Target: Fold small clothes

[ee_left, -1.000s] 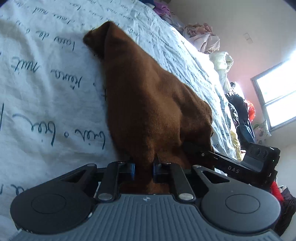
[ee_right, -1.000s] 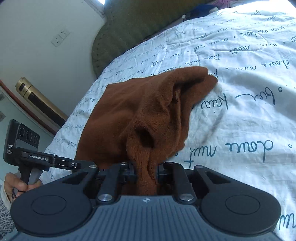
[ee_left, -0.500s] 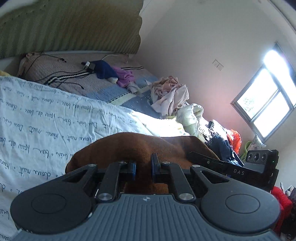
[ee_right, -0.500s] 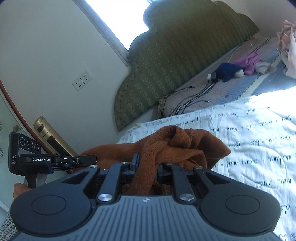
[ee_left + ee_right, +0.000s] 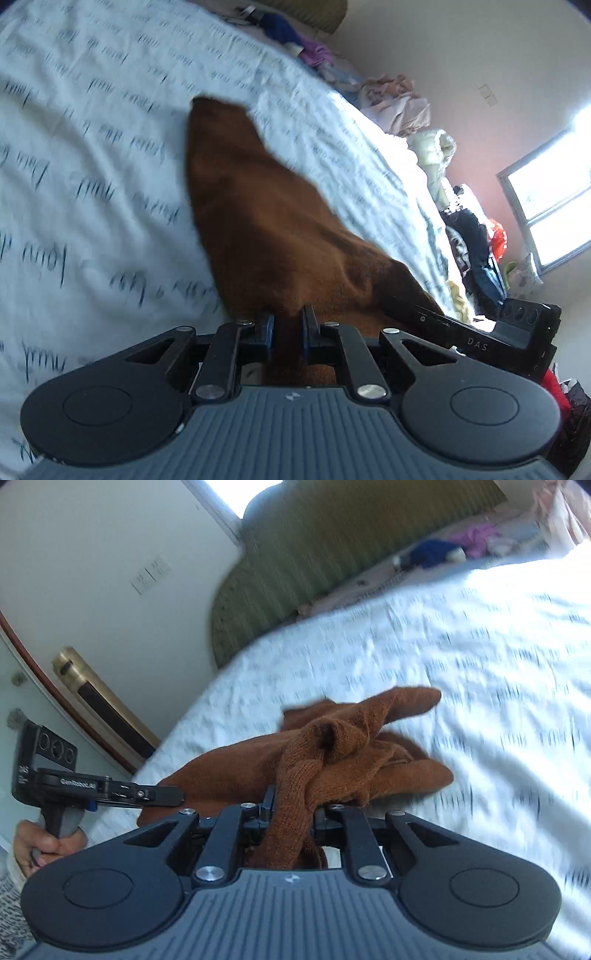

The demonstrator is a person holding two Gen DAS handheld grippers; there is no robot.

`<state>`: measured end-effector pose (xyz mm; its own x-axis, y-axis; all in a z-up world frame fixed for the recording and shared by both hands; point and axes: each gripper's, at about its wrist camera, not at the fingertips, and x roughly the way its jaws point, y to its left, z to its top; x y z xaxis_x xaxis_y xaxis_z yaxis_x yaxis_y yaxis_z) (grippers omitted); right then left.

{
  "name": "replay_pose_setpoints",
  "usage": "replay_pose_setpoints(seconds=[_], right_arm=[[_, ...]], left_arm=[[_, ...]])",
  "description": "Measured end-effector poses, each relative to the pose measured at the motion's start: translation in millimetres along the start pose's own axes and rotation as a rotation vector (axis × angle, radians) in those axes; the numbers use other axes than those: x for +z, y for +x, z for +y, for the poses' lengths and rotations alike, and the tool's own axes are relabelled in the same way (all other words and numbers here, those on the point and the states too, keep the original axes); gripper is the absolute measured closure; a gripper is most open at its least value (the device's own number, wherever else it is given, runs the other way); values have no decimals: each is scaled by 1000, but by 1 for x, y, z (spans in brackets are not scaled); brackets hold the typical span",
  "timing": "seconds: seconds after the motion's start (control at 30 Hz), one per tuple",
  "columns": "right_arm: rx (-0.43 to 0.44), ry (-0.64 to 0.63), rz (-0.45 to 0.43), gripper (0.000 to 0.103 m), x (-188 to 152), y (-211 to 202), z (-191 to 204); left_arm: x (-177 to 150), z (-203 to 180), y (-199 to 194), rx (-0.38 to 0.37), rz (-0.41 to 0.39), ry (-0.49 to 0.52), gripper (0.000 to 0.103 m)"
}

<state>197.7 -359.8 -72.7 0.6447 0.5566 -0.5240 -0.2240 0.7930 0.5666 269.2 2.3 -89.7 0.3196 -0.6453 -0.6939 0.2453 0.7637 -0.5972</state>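
A small brown knit garment (image 5: pixel 266 221) lies stretched over the white bedspread with dark script (image 5: pixel 92 177). My left gripper (image 5: pixel 288 326) is shut on its near edge. My right gripper (image 5: pixel 291 805) is shut on a bunched fold of the same garment (image 5: pixel 351 746), which trails forward in crumpled folds on the bedspread (image 5: pixel 461 657). The right gripper's body (image 5: pixel 517 332) shows at the right of the left wrist view. The left gripper's body (image 5: pixel 96 786), held by a hand (image 5: pixel 44 842), shows at the left of the right wrist view.
A green padded headboard (image 5: pixel 351 542) stands at the far end of the bed. Piles of loose clothes (image 5: pixel 399 107) lie along the bed's far side and by a window (image 5: pixel 546 214). A gold-trimmed door frame (image 5: pixel 99 701) is at left.
Both grippers lifted the garment half a second ago, then came back down toward the bedspread. The garment now lies stretched out again, its far end more bunched in the right wrist view.
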Motion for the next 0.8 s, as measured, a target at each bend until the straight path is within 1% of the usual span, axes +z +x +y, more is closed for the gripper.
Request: replay_pose_setpoints(seconds=[0.03, 0.07, 0.1, 0.13, 0.17, 0.23, 0.3, 0.33, 0.37, 0.4, 0.43, 0.47, 0.5, 0.53, 0.57, 0.6, 0.63, 0.67, 0.7, 0.73, 0.77, 0.8], right_arm=[[0, 41, 27, 89, -27, 7, -9], [4, 66, 50, 90, -44, 12, -14], [-9, 80, 61, 91, -63, 15, -17], [-3, 101, 59, 91, -75, 14, -18], [21, 121, 51, 91, -83, 11, -17], [23, 121, 12, 91, -85, 2, -12], [42, 142, -6, 89, -84, -3, -12], [22, 124, 0, 86, -83, 0, -12], [-14, 103, 11, 79, -83, 6, -15], [-20, 111, 21, 73, -82, 11, -21], [16, 142, 13, 72, -82, 12, -27], [22, 147, -3, 70, -82, 8, -29], [12, 136, -23, 49, -82, 2, -28], [-7, 117, -39, 8, -83, -3, -26], [-28, 85, -61, 0, -84, -11, -23], [-20, 61, -83, 0, -85, -16, -21], [-7, 39, -80, 0, -84, -17, -20], [-12, 19, -55, 0, -82, -17, -20], [-23, 7, -43, 0, -81, -16, -19], [-20, -13, -37, 0, -82, -15, -18], [-21, -30, -27, 0, -82, -11, -17], [-65, -58, -14, 0, -81, -5, -16]], left_arm=[[-15, 14, 6, 10, 14, -34, 91], [-27, 27, 10, 4, 27, -73, 91], [-34, 35, 9, -1, 25, -90, 91], [-37, 38, 3, 4, 8, -93, 91], [-38, 39, -3, 6, -8, -92, 91], [-38, 39, -14, -2, -25, -90, 95], [-41, 37, -19, 13, -28, -56, 96], [-42, 37, -17, 12, -19, -37, 96], [-42, 39, -15, 1, -9, -31, 96], [-46, 38, -14, -11, -3, -32, 94], [-46, 39, -16, -17, -7, -36, 86], [-45, 39, -18, -22, -6, -35, 75], [-44, 39, -19, -32, -12, -32, 45], [-42, 37, -21, -50, -32, -22, 19], [-40, 32, -20, -64, -55, -7, 11], [-37, 27, -17, -62, -59, 2, 10], [-34, 24, -12, -47, -48, 6, 13], [-33, 21, -4, -22, -26, 3, 17], [-35, 20, 5, -2, -3, 5, 29], [-39, 18, 12, 25, 6, 23, 50], [-43, 14, 12, 74, -20, 61, 58], [-46, 10, 12, 117, -24, 94, 58]])
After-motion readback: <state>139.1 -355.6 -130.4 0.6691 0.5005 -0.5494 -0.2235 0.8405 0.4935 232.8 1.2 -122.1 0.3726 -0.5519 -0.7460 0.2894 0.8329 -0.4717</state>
